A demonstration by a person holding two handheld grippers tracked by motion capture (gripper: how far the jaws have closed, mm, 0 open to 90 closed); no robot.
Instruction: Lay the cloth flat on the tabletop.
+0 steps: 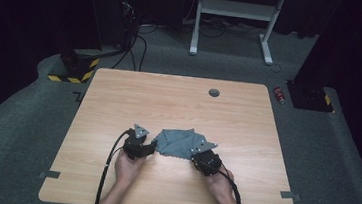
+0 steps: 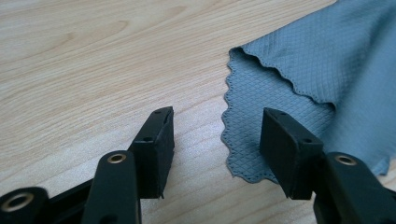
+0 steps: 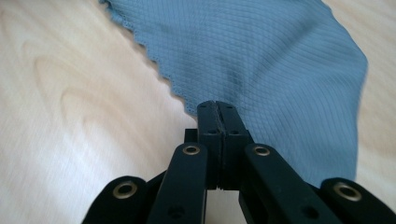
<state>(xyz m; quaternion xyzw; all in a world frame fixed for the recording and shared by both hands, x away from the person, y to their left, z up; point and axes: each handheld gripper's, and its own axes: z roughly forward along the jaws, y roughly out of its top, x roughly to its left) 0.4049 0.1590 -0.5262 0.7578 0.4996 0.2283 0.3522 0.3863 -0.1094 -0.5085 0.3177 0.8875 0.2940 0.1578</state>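
Right gripper [image 3: 217, 108] clamped on the edge of the grey cloth [image 1: 181, 143]; left gripper [image 2: 215, 135] apart, astride its scalloped edge. Cloth rumpled, folding barely begun.

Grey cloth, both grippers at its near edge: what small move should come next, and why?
Probably close the left gripper. Its jaws stand open astride the scalloped edge of the grey cloth, one pad on bare table, nothing pinched. The right gripper is already shut at the cloth's edge, so the left corner remains to be gripped.
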